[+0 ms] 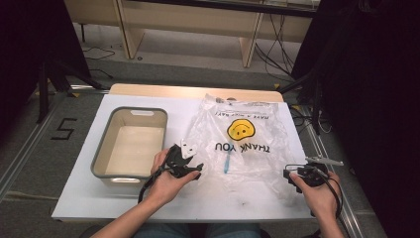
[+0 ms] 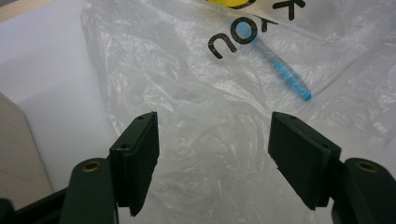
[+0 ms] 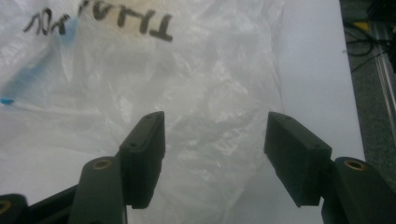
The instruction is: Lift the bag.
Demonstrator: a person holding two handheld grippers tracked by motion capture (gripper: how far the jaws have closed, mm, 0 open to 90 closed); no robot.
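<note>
While flat on table | plastic bag point(image 1: 237, 141) | between both open hand-held grippers

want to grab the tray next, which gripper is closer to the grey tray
Left. The left gripper hovers at the plastic bag's left edge, just right of the grey tray. The right gripper is at the bag's far right corner, across the bag from the tray.

Left hand-held gripper point(image 1: 190, 166) jaws apart, right hand-held gripper point(image 1: 297, 173) jaws apart, both forearms reaching forward
</note>
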